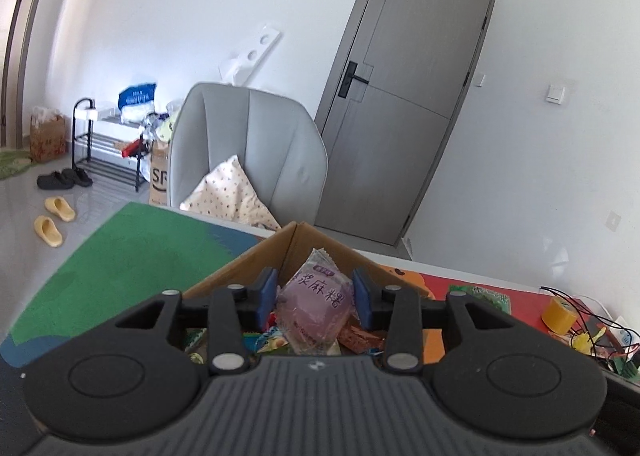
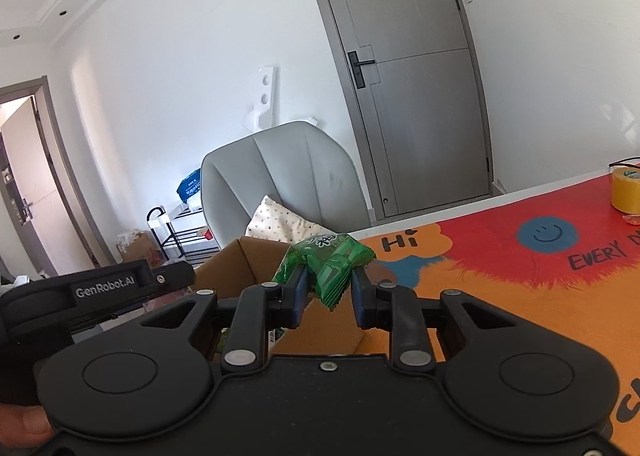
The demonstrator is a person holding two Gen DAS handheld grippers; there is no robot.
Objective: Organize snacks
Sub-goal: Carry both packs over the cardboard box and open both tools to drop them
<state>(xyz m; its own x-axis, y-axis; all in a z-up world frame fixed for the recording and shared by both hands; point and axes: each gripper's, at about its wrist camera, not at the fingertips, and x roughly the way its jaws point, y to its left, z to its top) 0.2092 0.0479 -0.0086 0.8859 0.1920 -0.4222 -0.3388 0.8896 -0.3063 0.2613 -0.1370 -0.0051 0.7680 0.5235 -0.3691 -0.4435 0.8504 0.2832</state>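
Through my left wrist view, the left gripper (image 1: 315, 298) has its blue pads on either side of a purple snack packet (image 1: 316, 304). The packet fills the gap between them, but I cannot tell whether the pads are pressing on it or just standing beside it. It hangs over the open cardboard box (image 1: 248, 268), whose near part already holds a heap of other wrapped snacks (image 1: 272, 340) just under the fingers. The box sits on a colourful table mat (image 1: 132, 252), green on the left and red and orange on the right. Far right on that mat I see a roll of yellow tape (image 1: 559, 314) among some loose wires.

Through my right wrist view, the right gripper (image 2: 329, 288) is pinching a green snack packet (image 2: 330, 266), with both pads tight against its crinkled sides and the packet sticking up above the fingertips. It is held near the box's right-hand corner; the box wall (image 2: 240, 268) shows just beyond and to the left. The body of my left gripper (image 2: 100, 290) reaches in from the left edge, level with the box. To the right, the mat (image 2: 500, 256) spreads out in red and orange with a blue smiley face, and the tape roll (image 2: 626, 190) stands at its far right edge.

Beyond the table stands a grey chair (image 1: 256, 148) with a patterned cushion (image 1: 228, 196) on its seat, and behind that a grey door (image 1: 404, 96) in the white wall.
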